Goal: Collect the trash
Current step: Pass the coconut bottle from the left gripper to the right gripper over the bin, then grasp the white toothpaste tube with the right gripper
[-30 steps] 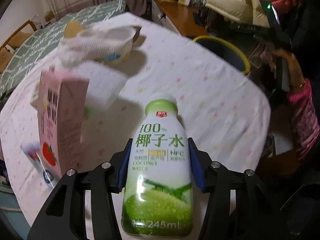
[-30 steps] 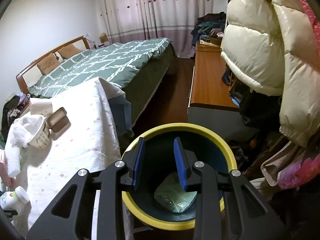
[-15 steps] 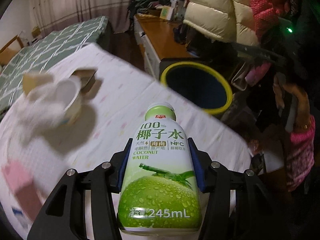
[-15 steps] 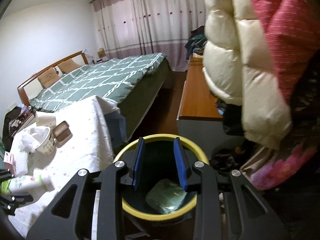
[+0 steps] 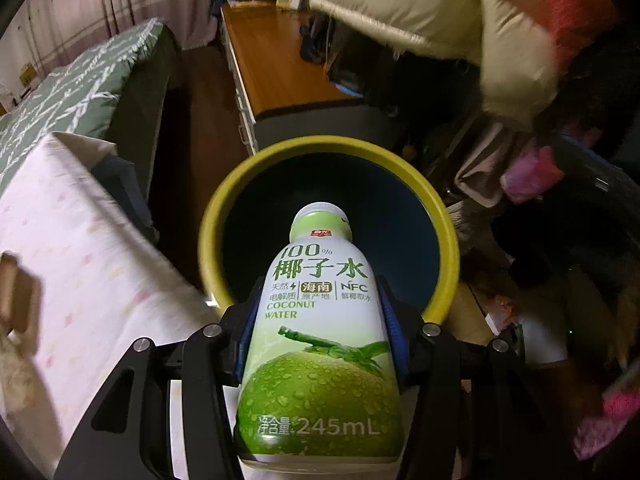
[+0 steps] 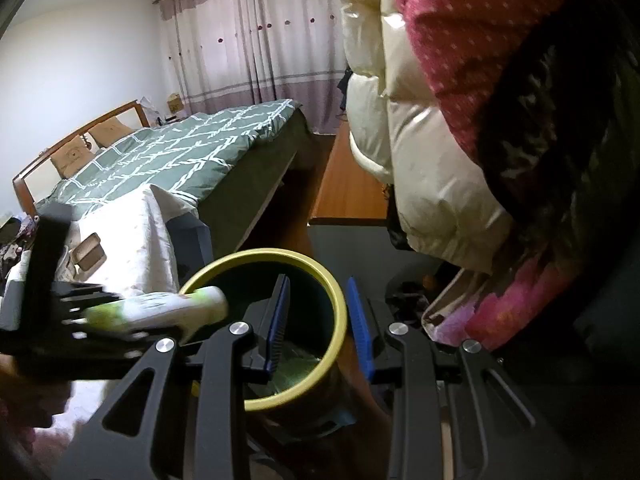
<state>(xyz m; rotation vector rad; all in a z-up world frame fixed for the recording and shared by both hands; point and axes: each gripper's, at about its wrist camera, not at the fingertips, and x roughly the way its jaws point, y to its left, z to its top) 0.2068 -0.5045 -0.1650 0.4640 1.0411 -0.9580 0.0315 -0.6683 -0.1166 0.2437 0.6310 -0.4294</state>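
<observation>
The worktop (image 5: 80, 248) stands beside the yellow-rimmed bin (image 5: 436, 208). The left claw (image 5: 320, 316) is clamped on the coconut water bottle (image 5: 320, 340), cap above the bin's mouth. The right claw (image 6: 320, 316) is parted, holding nothing.

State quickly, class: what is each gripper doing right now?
Left gripper: closed on the coconut water bottle, over the yellow-rimmed bin.
Right gripper: open, holding nothing.
</observation>
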